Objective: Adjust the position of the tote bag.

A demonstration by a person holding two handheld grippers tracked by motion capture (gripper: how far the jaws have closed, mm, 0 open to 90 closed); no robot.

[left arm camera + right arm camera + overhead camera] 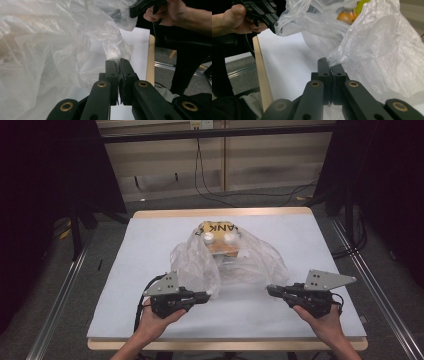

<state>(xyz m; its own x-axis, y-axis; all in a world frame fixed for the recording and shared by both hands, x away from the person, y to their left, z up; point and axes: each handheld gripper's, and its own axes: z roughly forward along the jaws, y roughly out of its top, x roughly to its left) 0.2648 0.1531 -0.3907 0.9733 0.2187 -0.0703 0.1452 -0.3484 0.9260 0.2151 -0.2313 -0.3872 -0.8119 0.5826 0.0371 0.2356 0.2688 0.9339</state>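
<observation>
Both grippers clamped on plastic bag (235,262) edges: left gripper (206,295) frame lower-left, right gripper (270,290) lower-right. Likely spreading the mouth around the boxed goods (220,237) on the counter (150,240).

You see a clear, crinkled plastic bag (235,262) lying on the white table cover, its mouth toward you and drawn out to both sides. Inside, at its far end, sits a yellow-orange package (220,237) with black lettering and two white round caps on top.
</observation>
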